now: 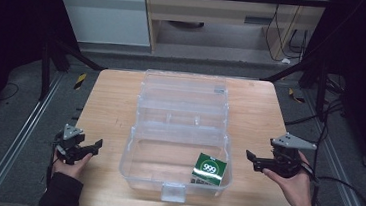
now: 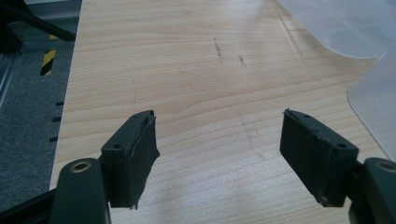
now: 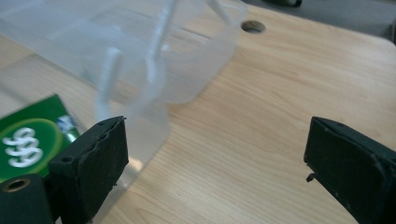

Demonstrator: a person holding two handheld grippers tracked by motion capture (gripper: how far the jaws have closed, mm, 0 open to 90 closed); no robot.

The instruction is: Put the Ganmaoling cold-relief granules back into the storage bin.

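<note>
A clear plastic storage box (image 1: 174, 182) stands open in the middle of the wooden table, its lid (image 1: 185, 85) folded back toward the far side. Inside its near right corner lies a green packet marked 999 (image 1: 210, 169), also seen through the box wall as the green packet (image 3: 30, 137). My left gripper (image 1: 98, 145) hovers over the table's left edge, open with nothing between its jaws. My right gripper (image 1: 250, 158) is right of the box (image 3: 140, 60), open and empty too. Both point inward toward the box.
The table (image 1: 110, 106) has bare wood on both sides of the box, with a small hole (image 3: 253, 26) near its far corner. Grey floor, metal rails and cables surround the table; a cabinet stands beyond the far edge.
</note>
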